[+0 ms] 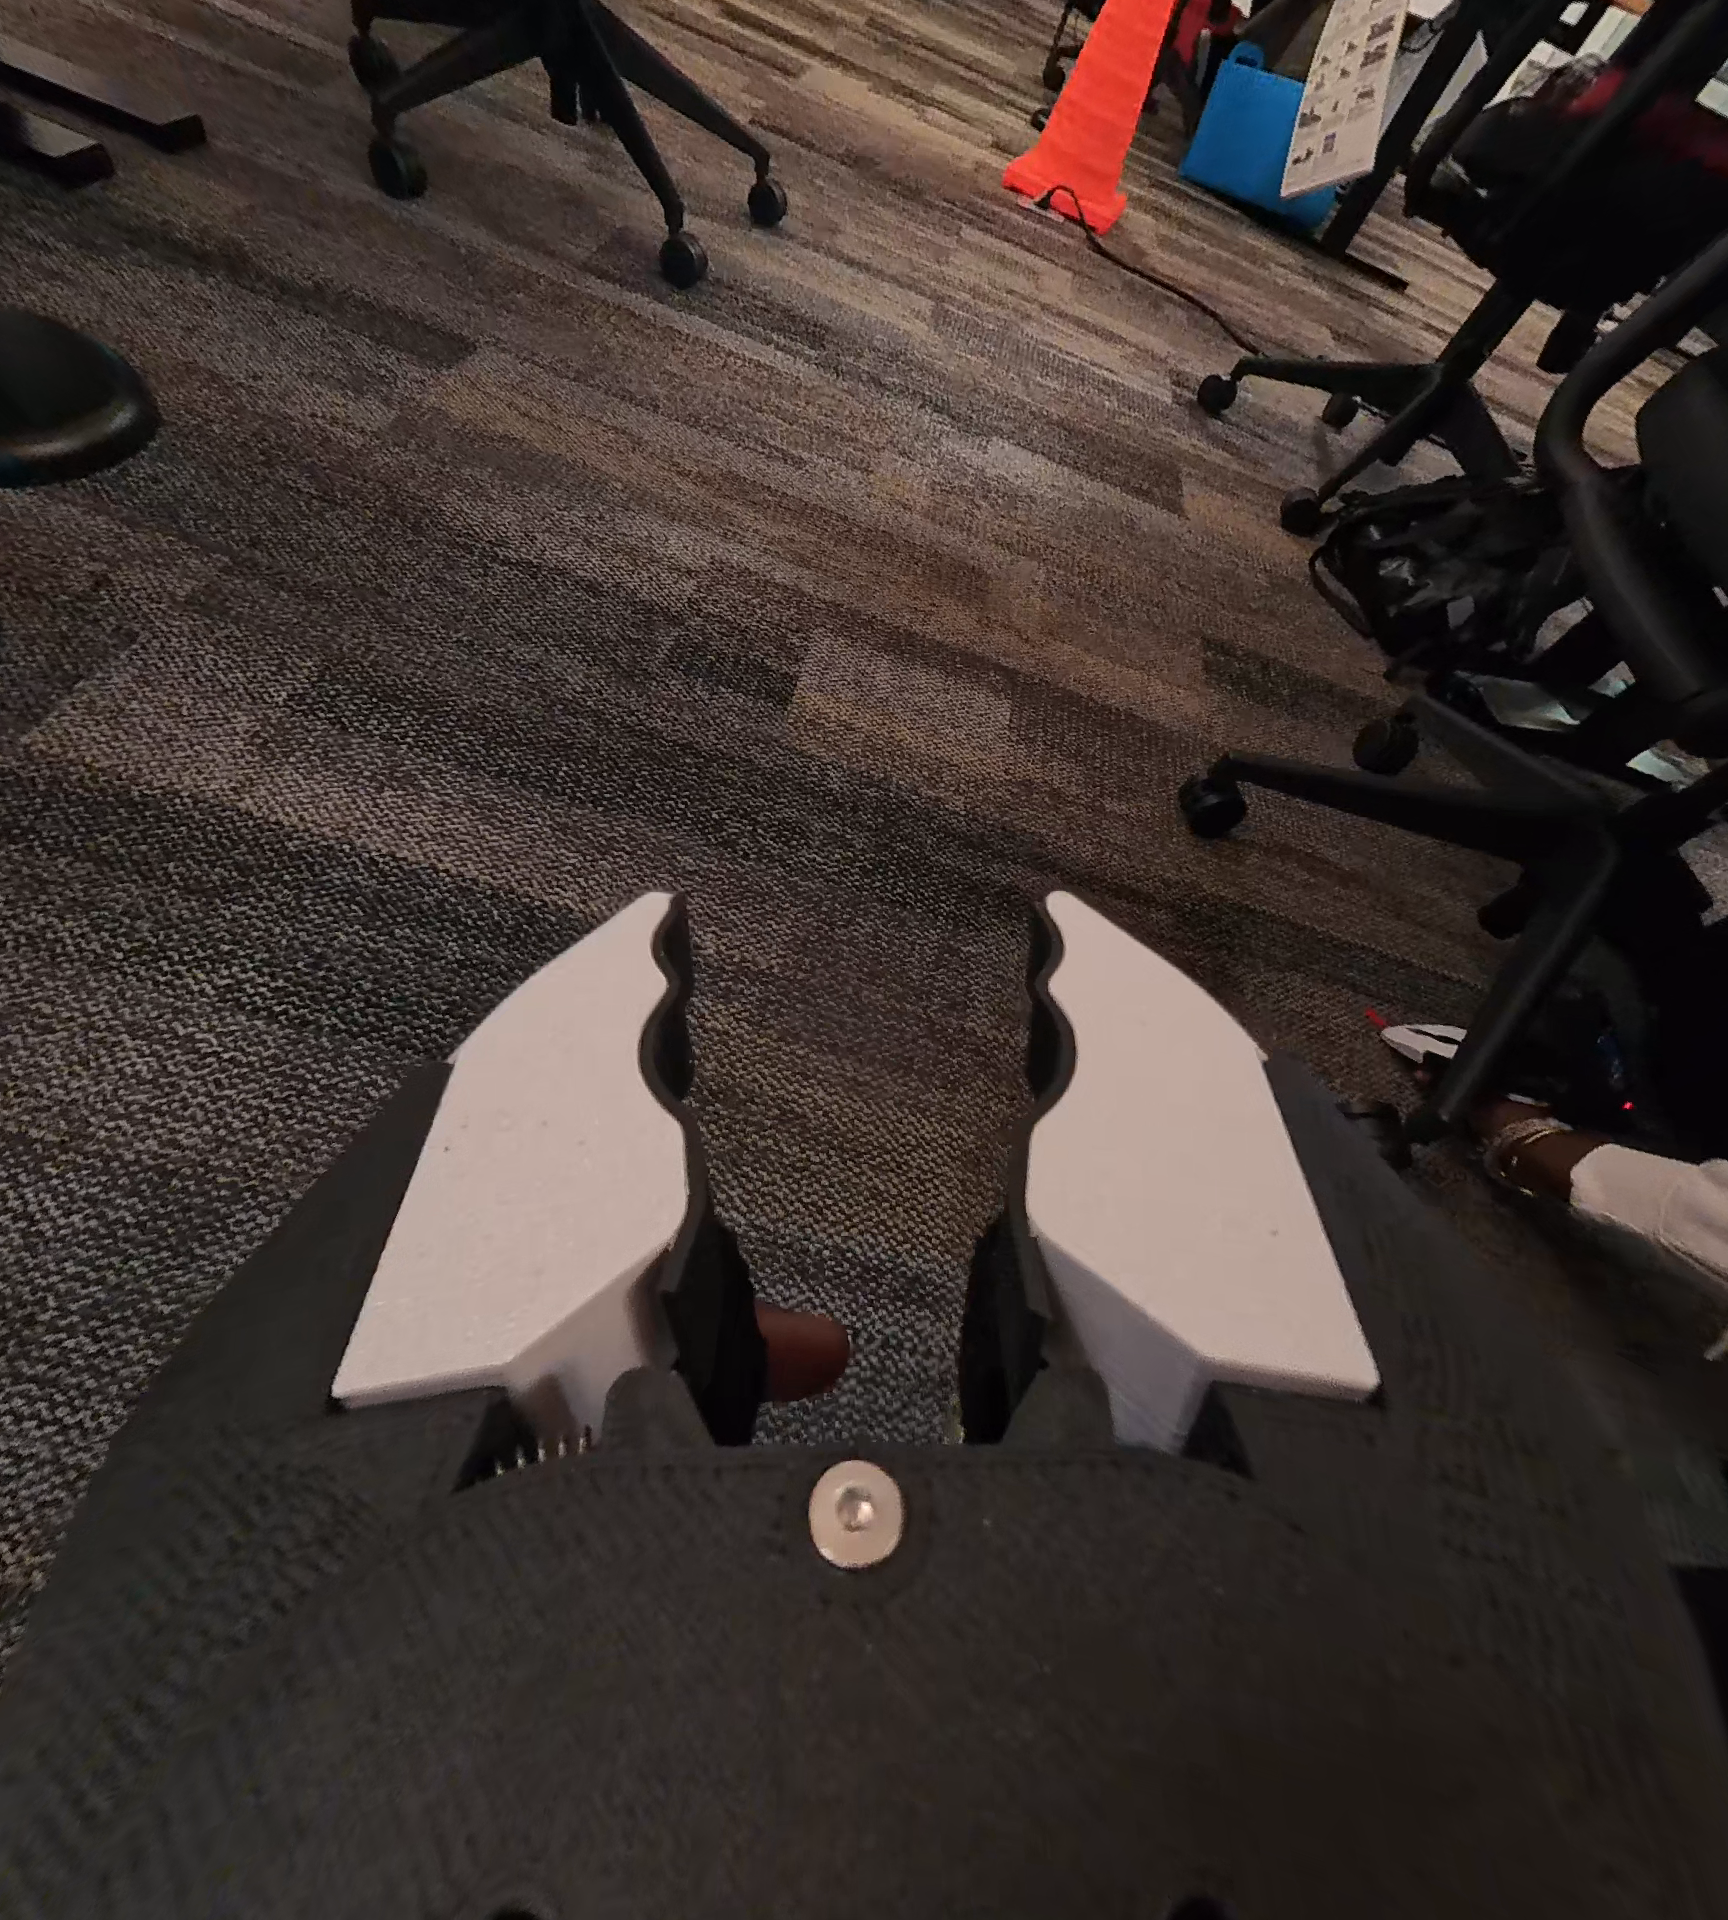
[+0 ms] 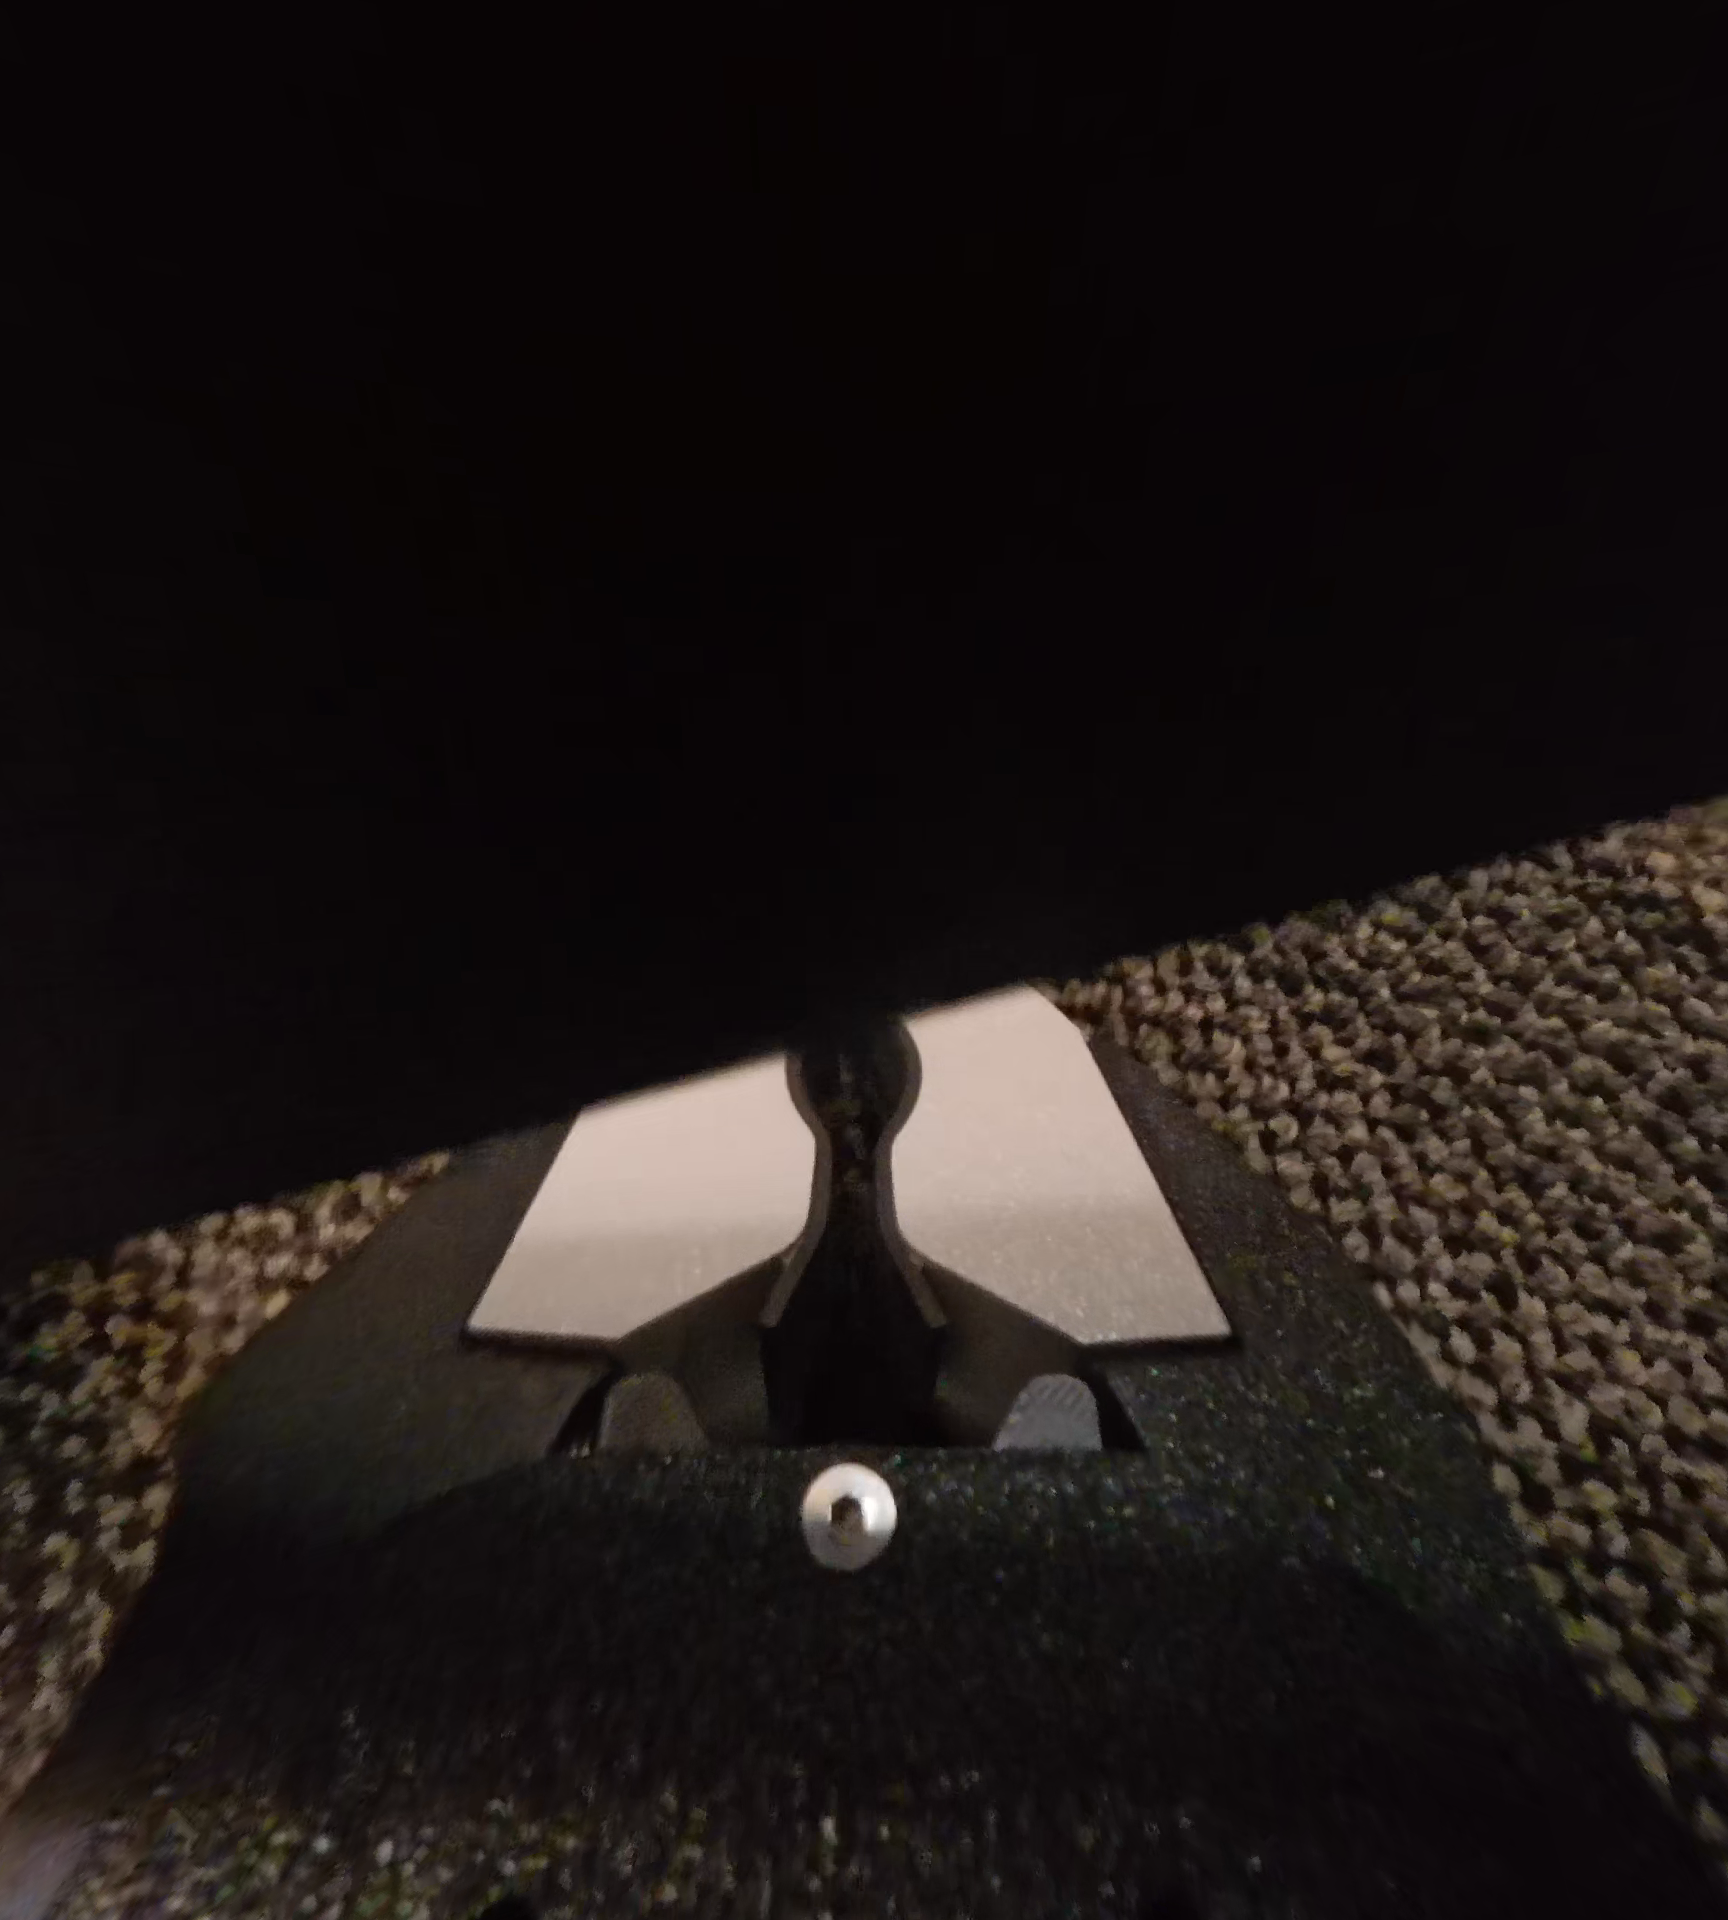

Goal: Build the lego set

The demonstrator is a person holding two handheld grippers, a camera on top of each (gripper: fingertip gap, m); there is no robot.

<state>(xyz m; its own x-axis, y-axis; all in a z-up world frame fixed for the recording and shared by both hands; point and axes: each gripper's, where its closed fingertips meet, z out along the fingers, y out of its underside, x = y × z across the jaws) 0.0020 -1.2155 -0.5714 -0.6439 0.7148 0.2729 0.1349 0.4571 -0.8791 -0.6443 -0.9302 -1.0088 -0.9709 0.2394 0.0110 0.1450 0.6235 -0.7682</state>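
The left white-fingered black gripper gapes empty over mottled grey-brown carpet mid-frame, while the right gripper, fingertips under a black mass filling the upper frame, looks clenched.

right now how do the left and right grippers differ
The left gripper is open, carpet showing between its fingers; the right gripper is shut, its tips against a black surface. The left gripper hangs above the floor with a wide view of office chairs; the right gripper sits low by the carpet, mostly dark. Both have white fingers on black bodies.
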